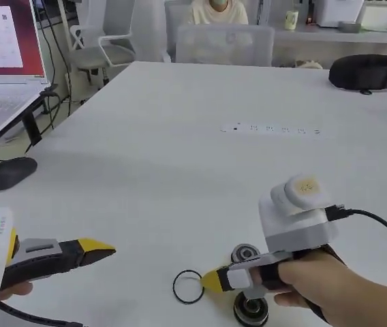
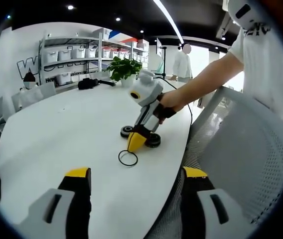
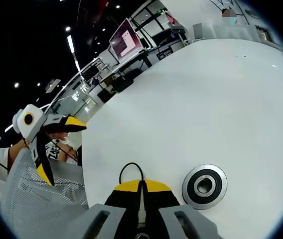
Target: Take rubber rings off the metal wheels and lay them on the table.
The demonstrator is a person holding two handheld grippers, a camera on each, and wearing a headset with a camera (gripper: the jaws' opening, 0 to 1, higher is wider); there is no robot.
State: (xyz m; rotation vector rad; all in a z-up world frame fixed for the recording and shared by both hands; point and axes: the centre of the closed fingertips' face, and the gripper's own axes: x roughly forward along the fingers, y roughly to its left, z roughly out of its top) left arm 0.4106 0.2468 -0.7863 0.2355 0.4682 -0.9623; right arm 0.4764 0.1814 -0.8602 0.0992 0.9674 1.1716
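A thin black rubber ring [image 1: 188,286] lies flat on the white table [image 1: 180,157]. My right gripper [image 1: 210,280] is shut, and its yellow tips pinch the ring's right edge; in its own view the ring [image 3: 131,171] loops out from the closed tips [image 3: 140,185]. Two metal wheels sit beside that gripper: a bare grey wheel [image 1: 244,253] behind it and a black-rimmed wheel [image 1: 251,310] partly under the hand. The wheel [image 3: 204,185] is also right of the tips. My left gripper [image 1: 101,249] hovers open to the left, well apart from the ring [image 2: 128,158] and the wheels [image 2: 153,141].
A black mouse [image 1: 9,172] and a laptop [image 1: 3,68] are at the far left. A flush power strip [image 1: 270,128] sits mid-table, a black cushion [image 1: 367,71] at the far right. Chairs [image 1: 224,44] and a seated person are beyond the far edge.
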